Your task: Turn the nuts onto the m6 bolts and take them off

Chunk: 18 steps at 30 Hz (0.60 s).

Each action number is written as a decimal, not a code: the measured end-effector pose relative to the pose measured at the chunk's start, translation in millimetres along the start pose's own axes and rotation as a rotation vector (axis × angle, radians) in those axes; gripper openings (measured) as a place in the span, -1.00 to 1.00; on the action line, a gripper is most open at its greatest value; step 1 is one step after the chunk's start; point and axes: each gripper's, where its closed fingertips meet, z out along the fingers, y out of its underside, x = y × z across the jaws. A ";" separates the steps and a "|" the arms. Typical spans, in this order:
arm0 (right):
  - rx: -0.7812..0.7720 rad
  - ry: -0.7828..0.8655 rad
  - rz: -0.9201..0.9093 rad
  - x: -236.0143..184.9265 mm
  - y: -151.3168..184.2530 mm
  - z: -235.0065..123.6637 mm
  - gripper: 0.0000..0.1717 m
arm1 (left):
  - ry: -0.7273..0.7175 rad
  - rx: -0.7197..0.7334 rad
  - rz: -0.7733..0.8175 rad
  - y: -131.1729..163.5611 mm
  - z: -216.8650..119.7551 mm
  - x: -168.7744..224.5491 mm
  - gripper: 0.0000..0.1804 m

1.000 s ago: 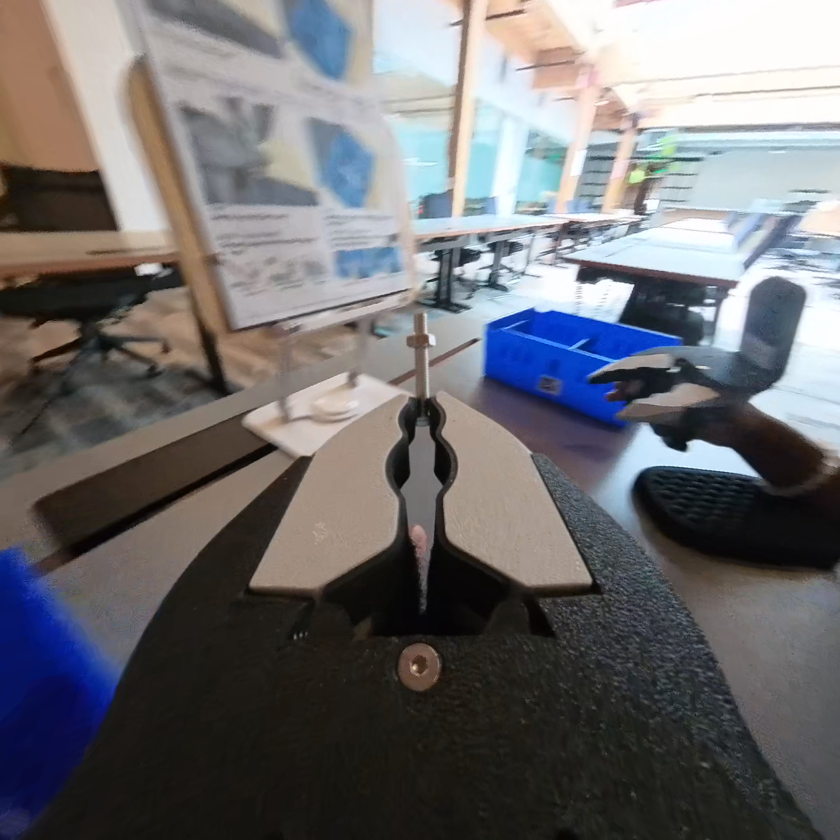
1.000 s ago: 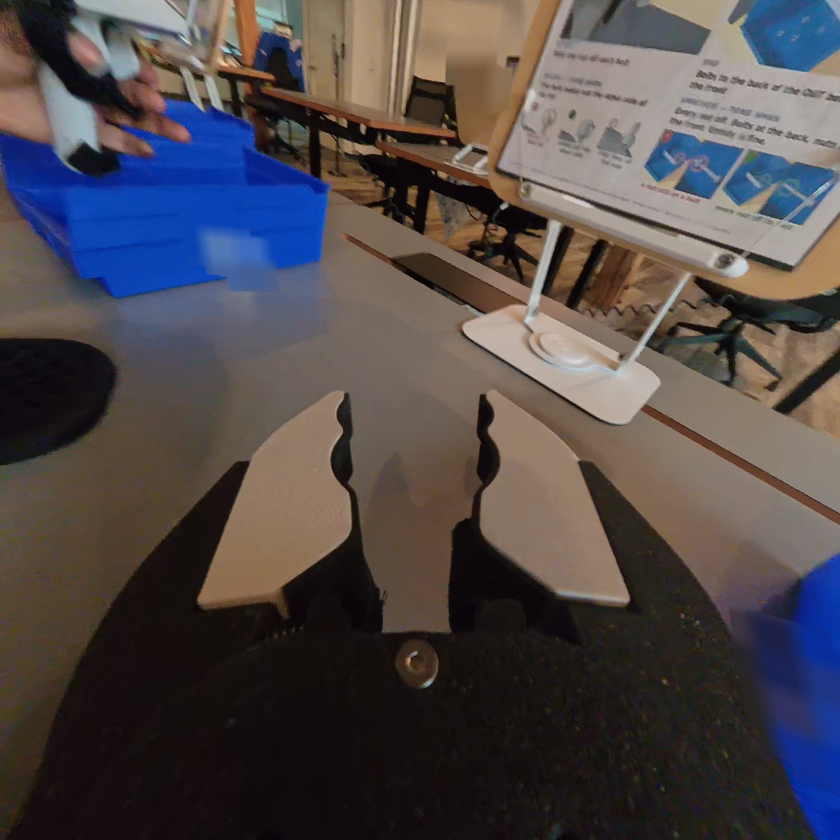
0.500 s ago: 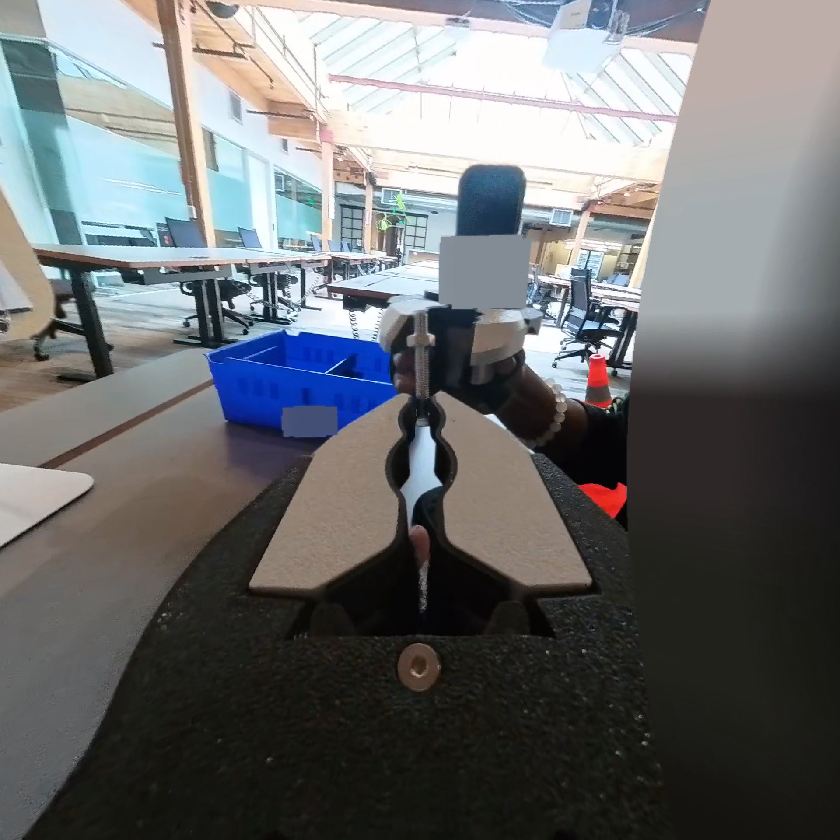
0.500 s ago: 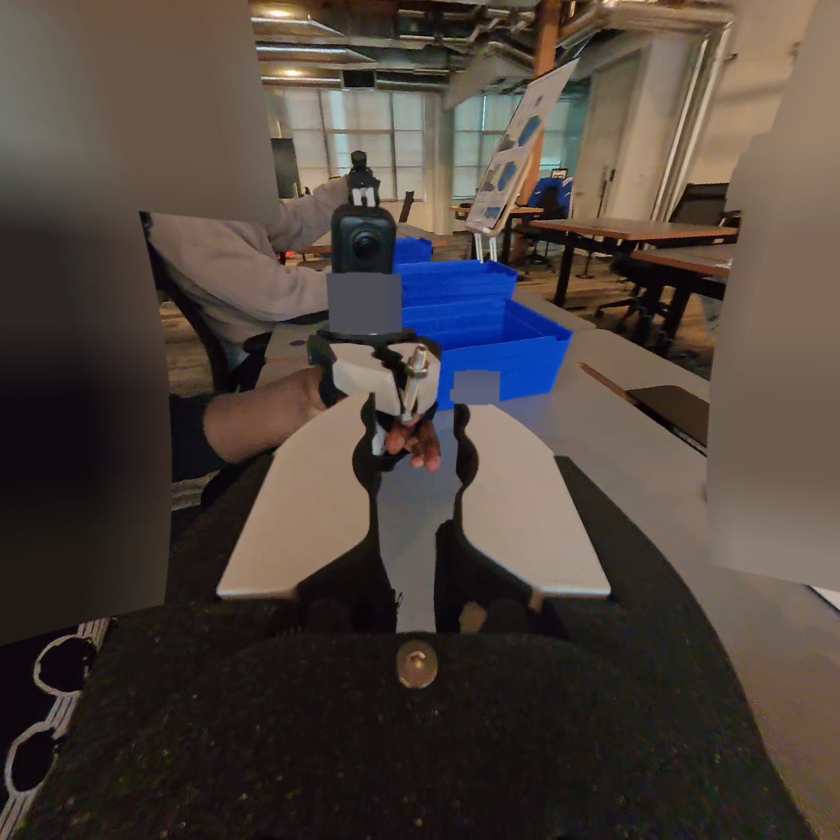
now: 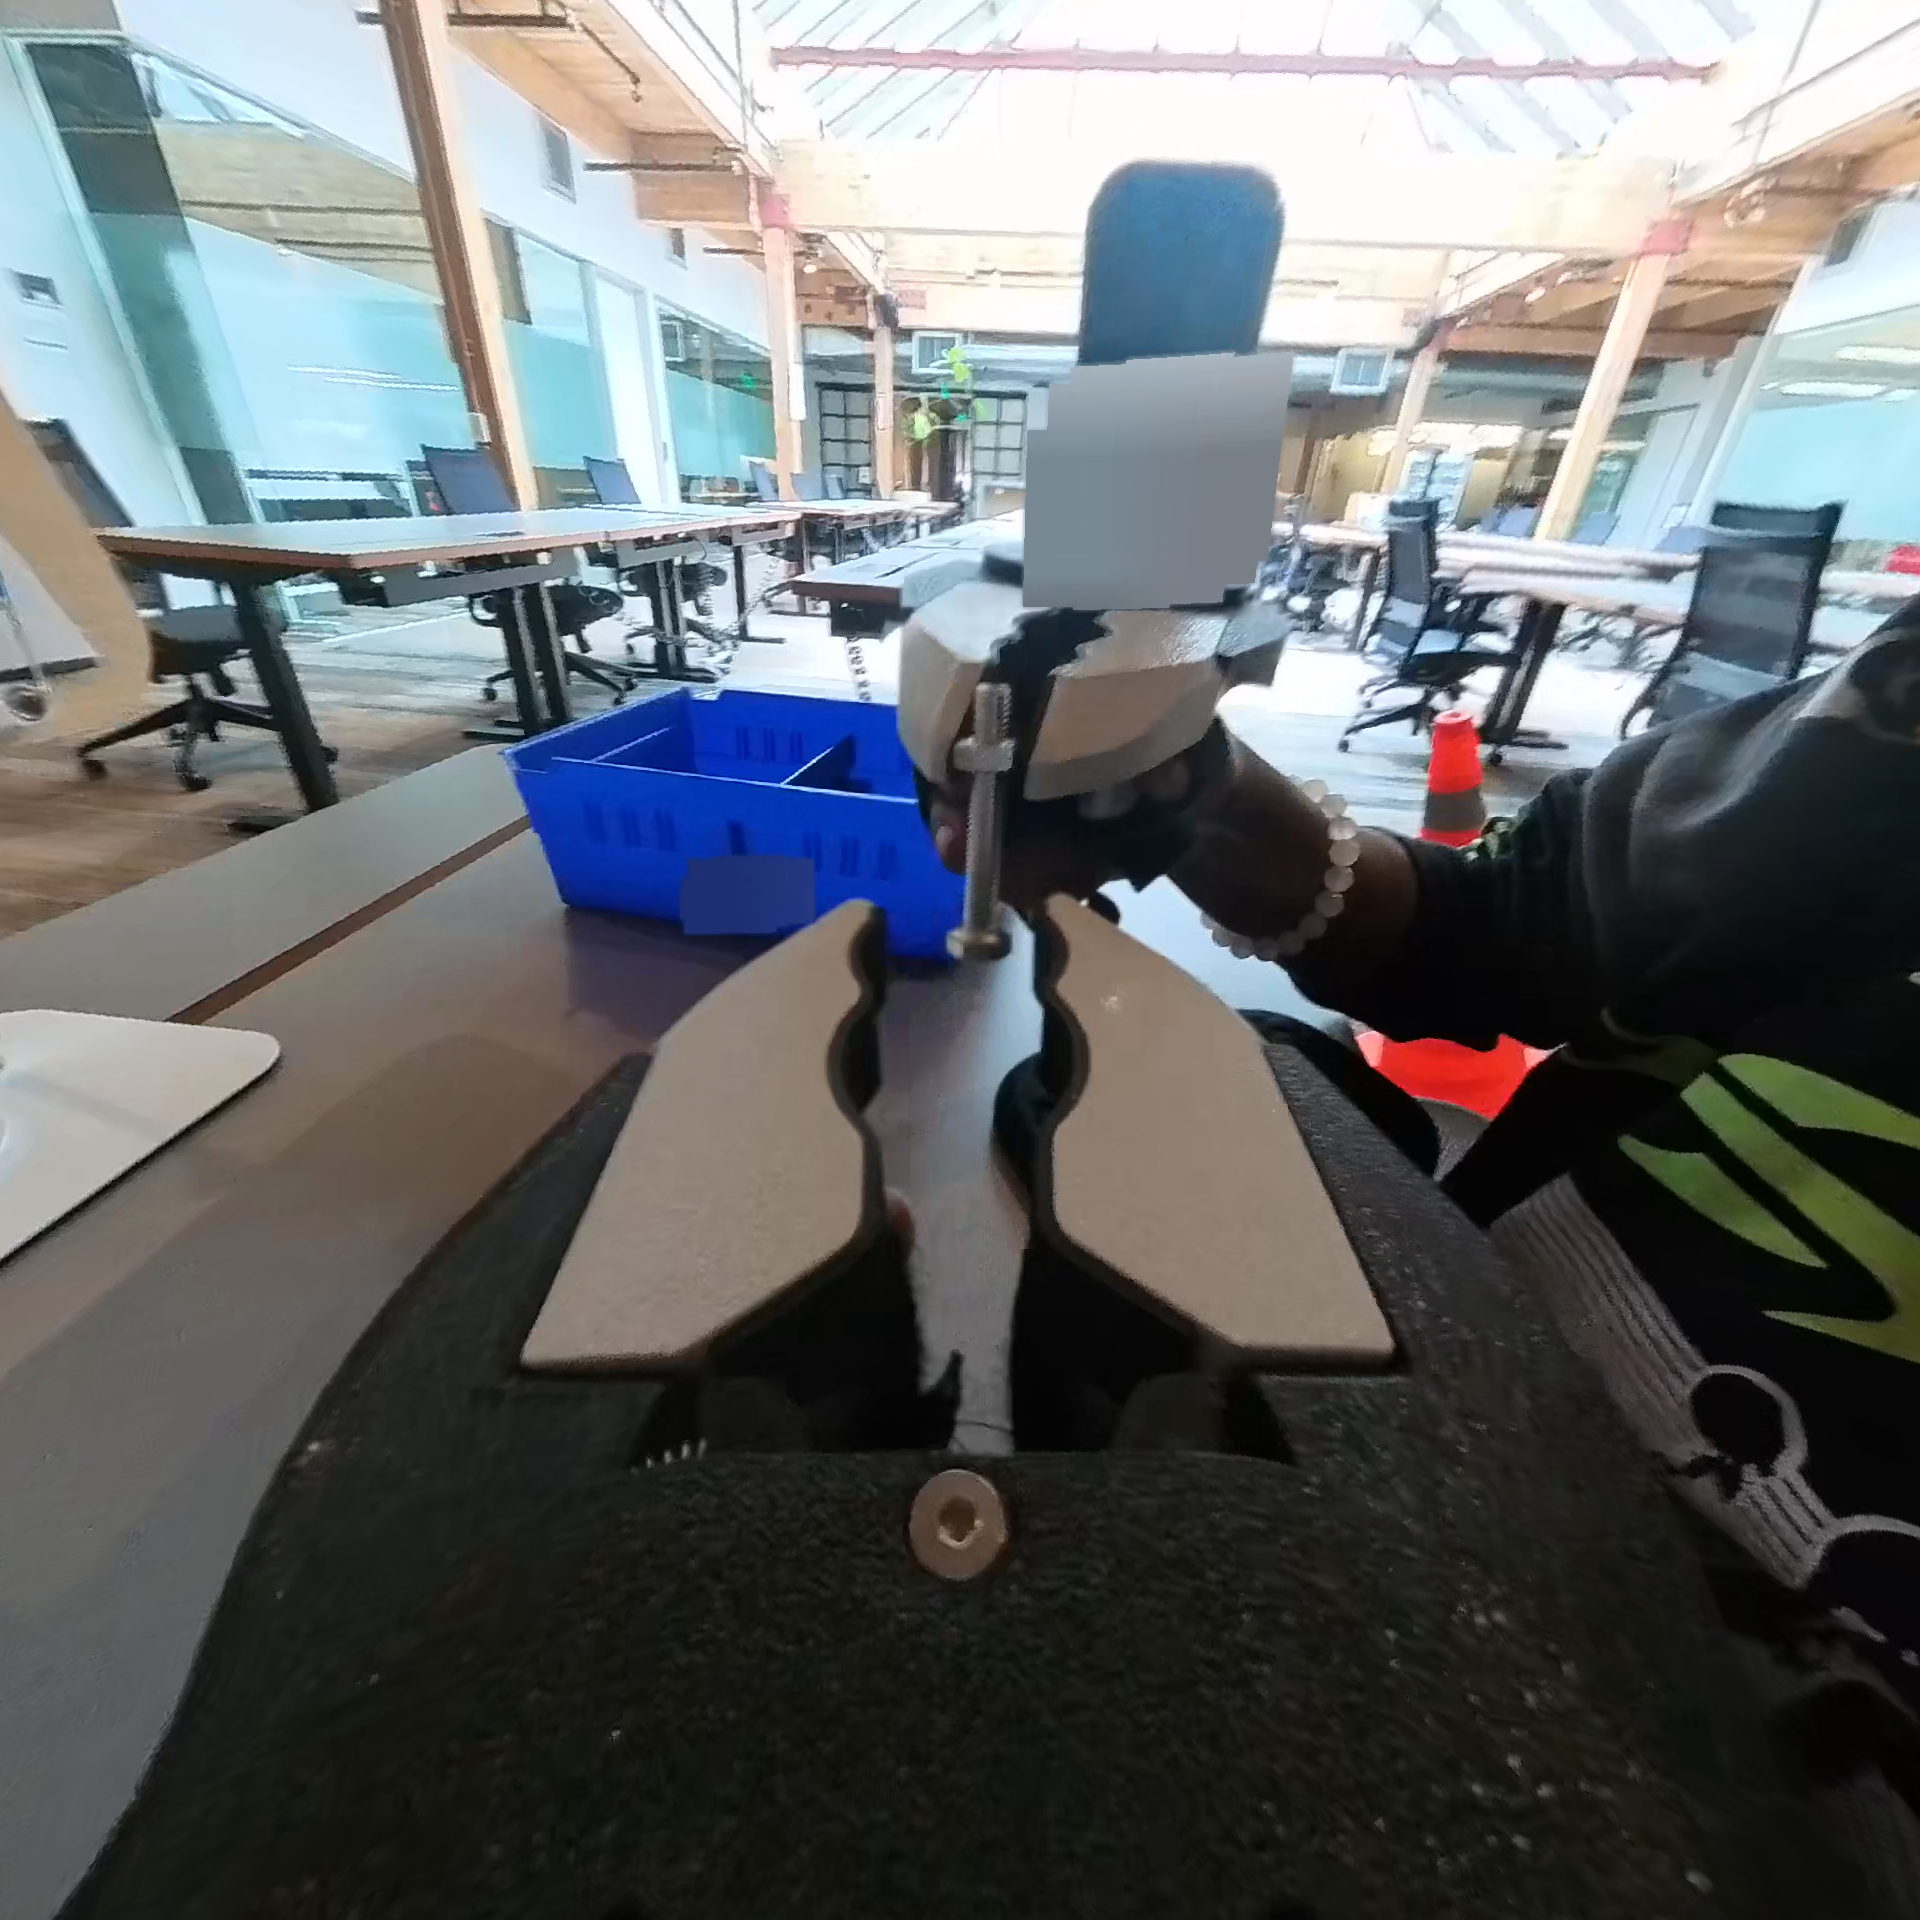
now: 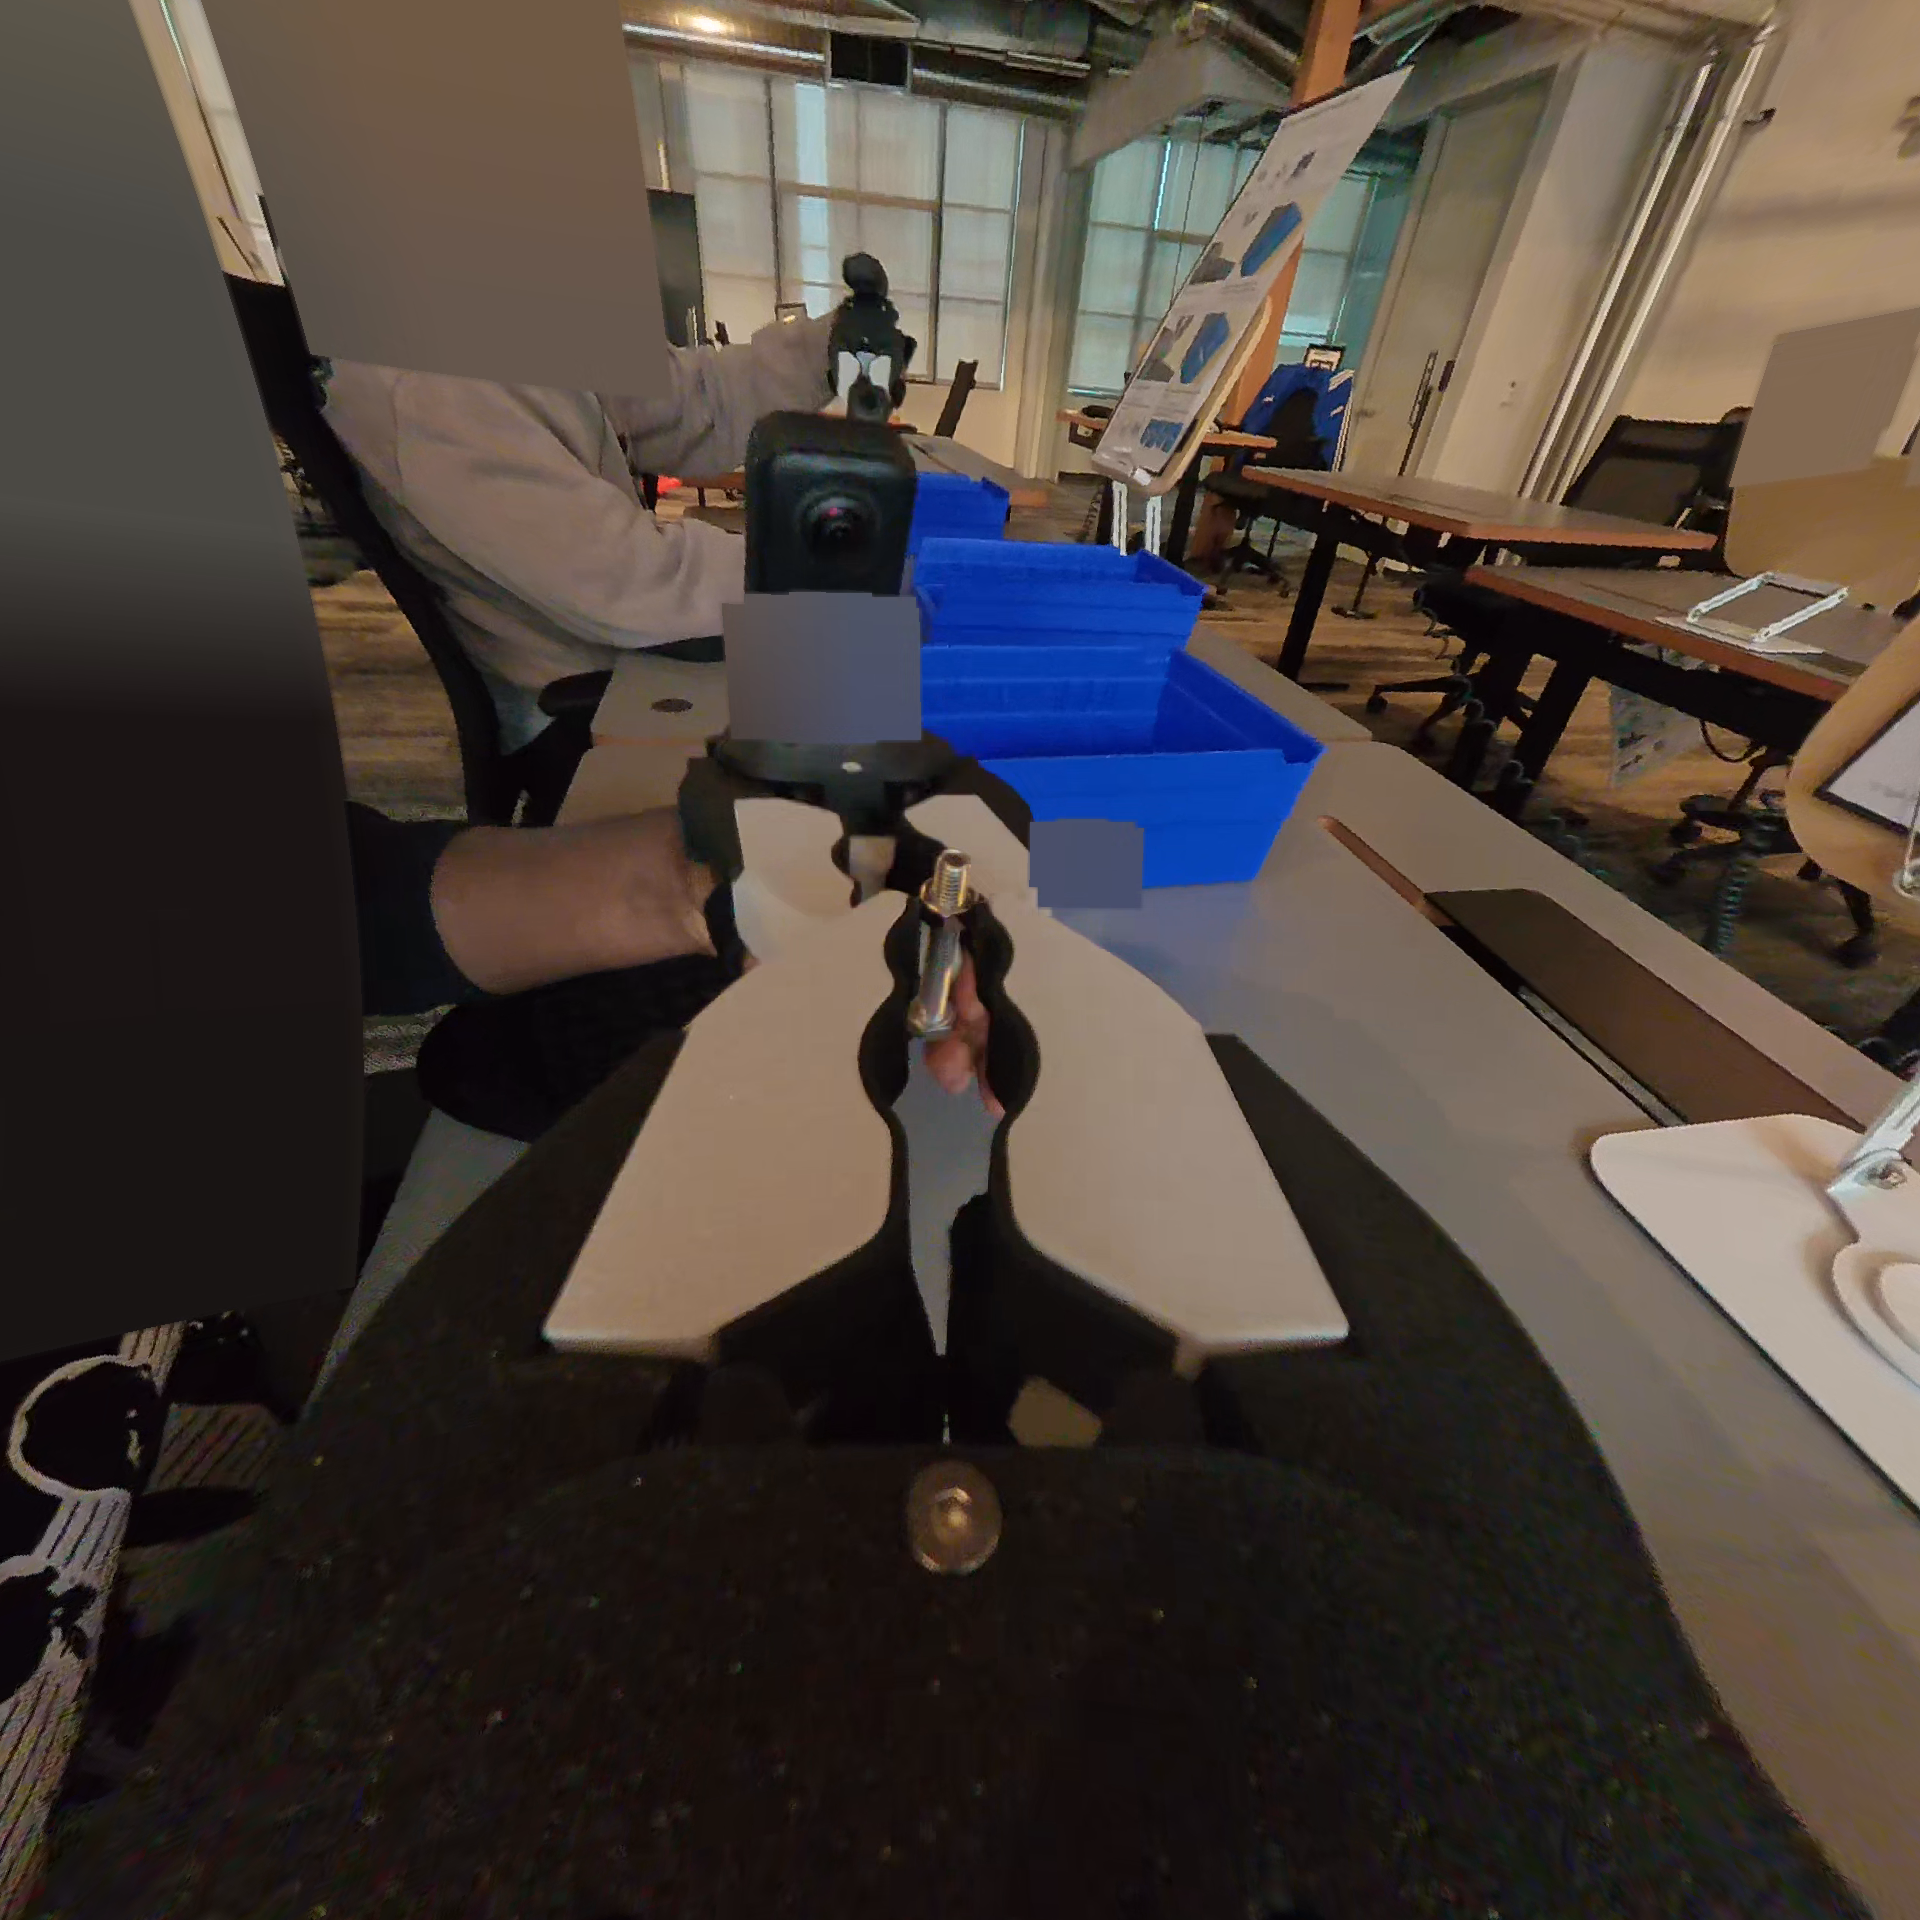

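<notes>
The right gripper (image 6: 940, 914) has its pale fingertips closed on the hexagonal steel nut (image 6: 943, 906) threaded on a silver steel bolt (image 6: 932, 977), which hangs head-down. The left gripper (image 5: 961, 935) stands parted, its pads clear of the bolt head (image 5: 979, 943). Behind sit a blue plastic divided bin (image 5: 727, 800), the grey tabletop (image 6: 1351, 997) and a white stand base (image 6: 1725, 1236).

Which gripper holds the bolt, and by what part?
The right gripper holds the bolt by its nut, near the threaded end. The left gripper is open.
</notes>
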 end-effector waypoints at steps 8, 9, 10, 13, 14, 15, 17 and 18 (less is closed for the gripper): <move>-0.049 0.007 -0.019 -2.3 6.9 9.9 -0.90 | -0.055 -0.124 0.132 21.8 10.5 1.1 -0.60; -0.056 0.009 -0.019 -1.8 8.5 10.3 -0.90 | -0.058 -0.127 0.135 22.2 10.7 1.0 -0.62; -0.058 0.010 -0.018 -1.4 9.0 10.5 -0.90 | -0.064 -0.129 0.135 22.6 10.5 0.2 -0.65; -0.070 0.009 -0.016 -1.1 8.9 11.4 -0.90 | -0.064 -0.149 0.123 27.2 10.5 -1.0 -0.73; -0.079 0.014 -0.023 -0.3 9.4 11.6 -0.90 | -0.061 -0.149 0.119 28.0 10.8 -0.8 -0.75; -0.086 0.017 -0.030 0.2 10.3 11.9 -0.90 | -0.061 -0.145 0.114 27.9 11.1 -0.8 -0.78; -0.087 0.010 -0.024 -0.5 10.7 12.3 -0.90 | -0.059 -0.139 0.107 27.3 11.1 -1.0 -0.82; -0.090 0.006 -0.017 -0.9 11.3 12.6 -0.90 | -0.058 -0.139 0.105 27.3 10.8 -1.2 -0.82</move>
